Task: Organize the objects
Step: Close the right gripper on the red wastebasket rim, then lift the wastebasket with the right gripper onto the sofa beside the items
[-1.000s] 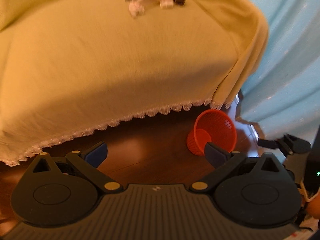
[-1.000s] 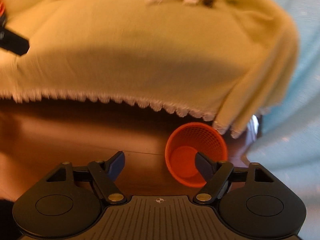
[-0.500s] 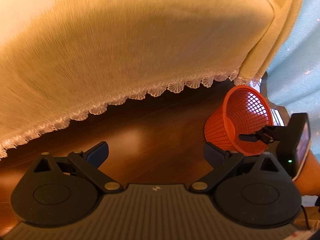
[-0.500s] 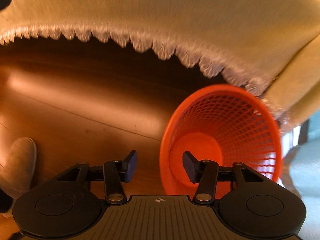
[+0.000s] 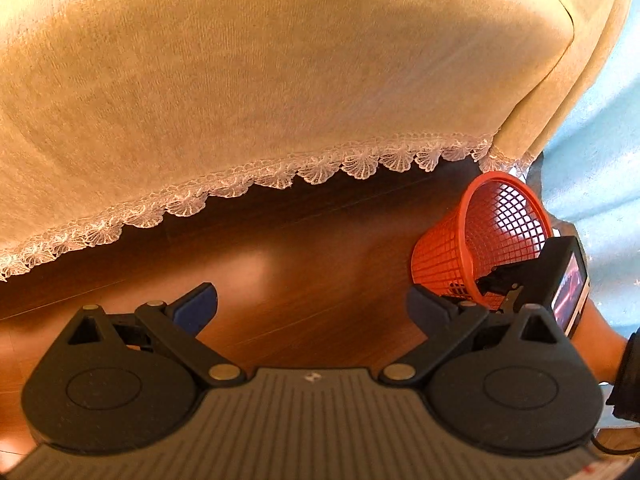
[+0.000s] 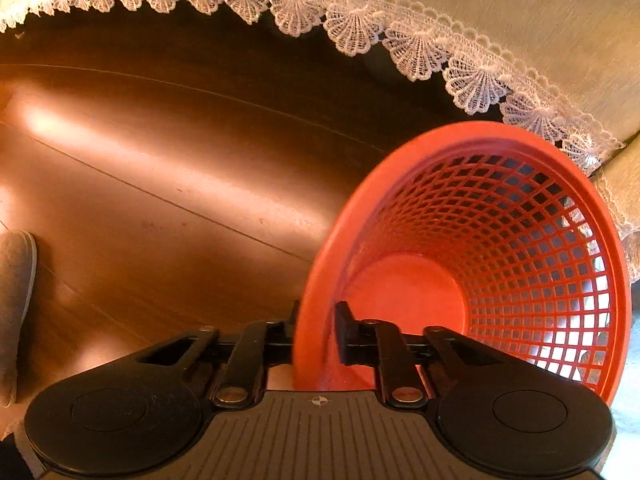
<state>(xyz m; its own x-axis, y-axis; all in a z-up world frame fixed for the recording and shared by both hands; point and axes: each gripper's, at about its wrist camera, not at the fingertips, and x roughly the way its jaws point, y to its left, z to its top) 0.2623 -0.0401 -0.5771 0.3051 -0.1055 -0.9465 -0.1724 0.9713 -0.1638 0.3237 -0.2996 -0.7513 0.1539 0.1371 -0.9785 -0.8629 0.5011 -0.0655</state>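
Wood floor (image 6: 160,184) beside the lace-edged bedspread (image 5: 280,80): right gripper (image 6: 316,332) is clamped across the near rim of the orange mesh basket (image 6: 520,216), likely light, flexible plastic, so rim grip suits; left gripper (image 5: 312,308) wide open, empty.

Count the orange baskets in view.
1. The orange mesh basket stands on the wood floor by the lace-trimmed cover, its rim pinched by the right gripper. None hidden, seemingly.

Dark glossy wood floor (image 6: 168,184), light streak across planks. Orange mesh basket (image 6: 520,216) stands on it, tilted, beside the lace-edged yellow cover (image 5: 280,80) hanging just above the floor. Grey shoe (image 6: 14,304) at left edge.
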